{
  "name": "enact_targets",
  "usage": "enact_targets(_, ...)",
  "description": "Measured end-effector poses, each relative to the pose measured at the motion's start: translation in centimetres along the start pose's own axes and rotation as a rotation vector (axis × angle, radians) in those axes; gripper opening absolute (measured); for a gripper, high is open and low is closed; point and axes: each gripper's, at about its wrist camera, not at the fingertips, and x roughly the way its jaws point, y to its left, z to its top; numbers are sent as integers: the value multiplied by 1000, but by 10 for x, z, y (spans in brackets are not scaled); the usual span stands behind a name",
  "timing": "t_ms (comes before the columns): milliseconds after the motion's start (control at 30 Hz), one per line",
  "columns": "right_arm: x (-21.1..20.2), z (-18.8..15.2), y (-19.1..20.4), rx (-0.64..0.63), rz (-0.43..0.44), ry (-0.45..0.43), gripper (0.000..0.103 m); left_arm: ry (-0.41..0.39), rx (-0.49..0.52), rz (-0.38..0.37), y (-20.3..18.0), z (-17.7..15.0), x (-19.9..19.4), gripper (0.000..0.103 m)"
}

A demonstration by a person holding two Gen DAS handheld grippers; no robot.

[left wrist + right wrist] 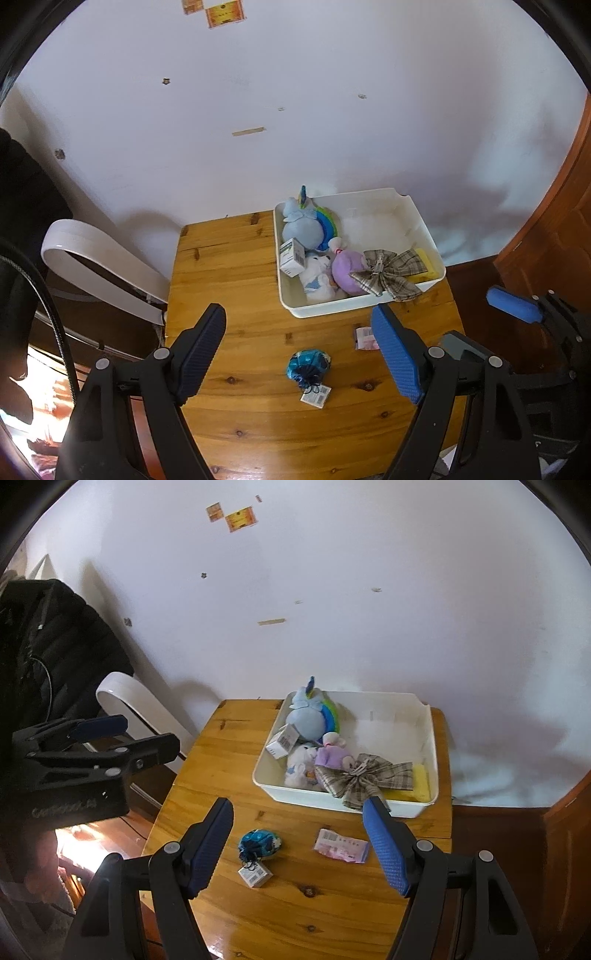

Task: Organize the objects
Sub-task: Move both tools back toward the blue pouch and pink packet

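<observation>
The white bin [430, 738] is your landmark. It sits at the far right of the wooden surface [295, 904] and already holds a blue plush [310, 720], a small white box [282, 742], a white plush [301, 766], a purple plush [330, 757], a plaid bow [365, 775] draped over its near rim, and a yellow item [419, 779].

Two things lie outside it, on the surface just in front of its near wall: a blue drawstring pouch [260, 843] with a tag [255, 875], and a pink packet [341, 847] to the pouch's right.

Your left gripper [299, 350] and right gripper [299, 840] both hover above these with jaws spread wide and empty.

Judged next step: take the pouch. Descend straight over its bulk, not the cord or tag, and close gently; it looks soft. The flat packet will likely need an edge pinch. Release into the bin's bare far half.
</observation>
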Motion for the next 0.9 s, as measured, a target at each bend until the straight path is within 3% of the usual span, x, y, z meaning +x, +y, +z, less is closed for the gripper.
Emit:
enact_targets(233, 8, -7, 17, -46, 36, 10, 74, 7, -45, 20, 17, -22, -2, 84)
enact_targets(500, 34, -31, 27, -90, 90, 35, 74, 66, -132, 58, 48, -43, 17, 84)
enact_targets(667, 59, -52, 31, -121, 87, 85, 74, 117, -172, 46, 65, -55, 39, 84)
enact_targets(767, 77, -69, 32, -137, 86, 125, 74, 159, -155, 26, 67, -62, 56, 84)
enact_targets(900, 104, -91, 31, -117, 113, 170, 74, 233, -58, -22, 55, -73, 88, 84)
